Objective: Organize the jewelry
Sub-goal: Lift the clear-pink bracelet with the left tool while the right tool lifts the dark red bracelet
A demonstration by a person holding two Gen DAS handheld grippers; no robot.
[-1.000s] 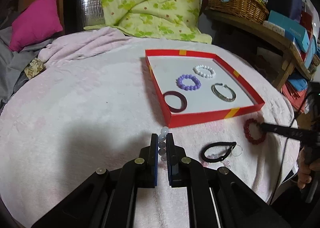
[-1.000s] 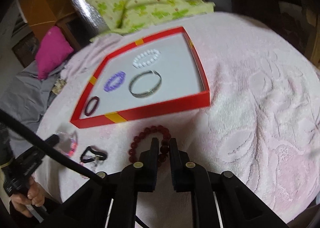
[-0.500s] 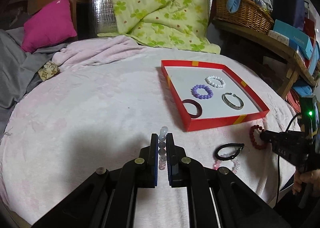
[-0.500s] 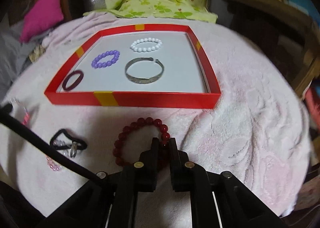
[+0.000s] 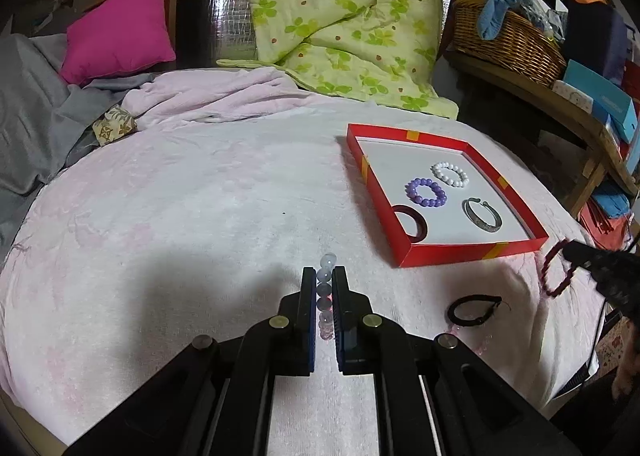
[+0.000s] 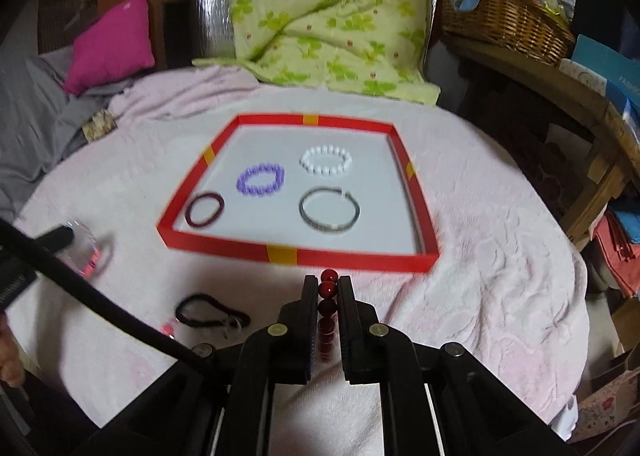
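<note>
I'm looking at a lived-in home room, cluttered: pink blanket covering the work surface, green floral quilt and magenta pillow lying behind it, wicker basket of clothes sitting on a wooden shelf beside stacked boxes.

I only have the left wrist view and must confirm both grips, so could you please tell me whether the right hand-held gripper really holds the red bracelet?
Observer: Yes, the right hand-held gripper is shut on the red bead bracelet, with beads stacked between its fingers.
Operator: Thank you. Does my pale bracelet hang free?
Observer: It seems so. The pale bracelet dangles as a loop below the tip of the left hand-held gripper.
</note>
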